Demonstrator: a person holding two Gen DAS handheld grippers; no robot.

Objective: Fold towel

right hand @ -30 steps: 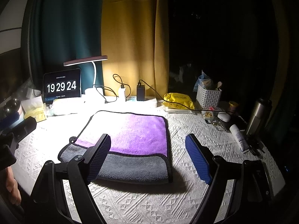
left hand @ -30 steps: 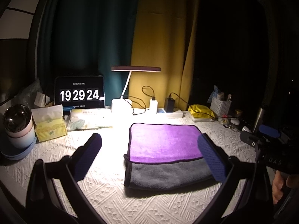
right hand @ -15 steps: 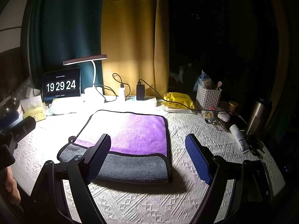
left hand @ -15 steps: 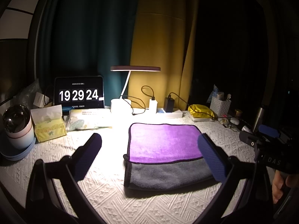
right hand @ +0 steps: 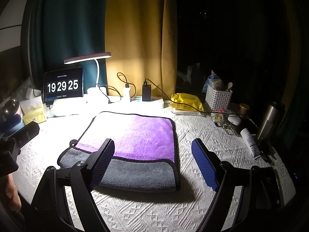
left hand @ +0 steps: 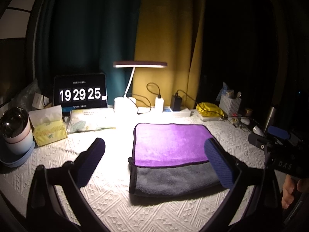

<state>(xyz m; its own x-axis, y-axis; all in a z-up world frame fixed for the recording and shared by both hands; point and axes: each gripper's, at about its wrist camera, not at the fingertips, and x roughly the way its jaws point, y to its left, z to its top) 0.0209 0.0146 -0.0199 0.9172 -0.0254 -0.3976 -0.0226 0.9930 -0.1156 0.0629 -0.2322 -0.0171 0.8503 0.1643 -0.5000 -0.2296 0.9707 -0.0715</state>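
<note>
The towel (left hand: 170,154) lies folded on the white patterned tablecloth (left hand: 108,203), purple face on top and a grey strip along its near edge. It also shows in the right wrist view (right hand: 135,148). My left gripper (left hand: 154,162) is open and empty, held above the towel's near left corner. My right gripper (right hand: 152,164) is open and empty, held above the towel's near right corner. Neither gripper touches the towel. The right gripper's body shows at the right edge of the left wrist view (left hand: 278,148).
Along the back stand a clock tablet (left hand: 80,92), a lit desk lamp (left hand: 133,81), chargers on a power strip (left hand: 175,104), a yellow packet (left hand: 209,110) and a white basket (left hand: 229,102). A tissue box (left hand: 49,127) and a cup (left hand: 16,131) stand left. A steel bottle (right hand: 270,119) and a tube (right hand: 250,141) are right.
The clock has gone from 19:29:24 to 19:29:25. Both grippers have barely moved and the towel lies as before.
</note>
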